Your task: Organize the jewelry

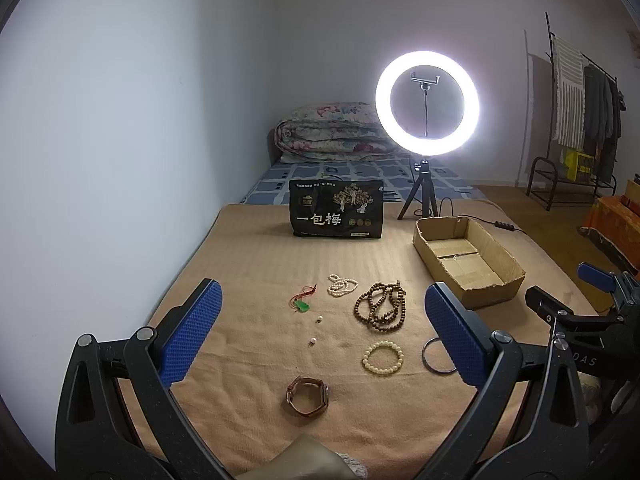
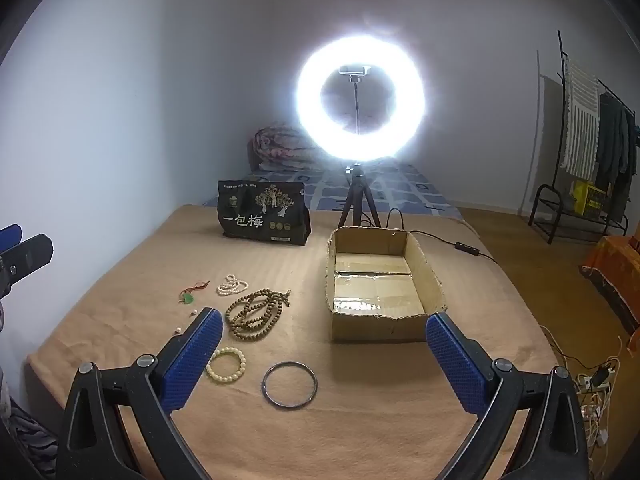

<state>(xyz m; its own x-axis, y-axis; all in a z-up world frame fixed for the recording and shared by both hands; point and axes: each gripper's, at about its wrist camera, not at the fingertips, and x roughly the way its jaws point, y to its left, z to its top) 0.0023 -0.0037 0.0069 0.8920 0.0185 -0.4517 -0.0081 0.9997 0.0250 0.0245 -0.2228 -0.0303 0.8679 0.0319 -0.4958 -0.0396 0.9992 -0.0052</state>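
Jewelry lies on a tan blanket: a brown wooden bead string, a white pearl string, a green pendant on red cord, a cream bead bracelet, a dark metal bangle, a brown watch and two tiny pearl pieces. An open cardboard box is empty. My left gripper is open above the jewelry. My right gripper is open above the bangle, near the box.
A black snack bag stands at the back. A lit ring light on a tripod stands behind the box, its cable trailing right. A folded quilt lies behind. Clothes rack at right.
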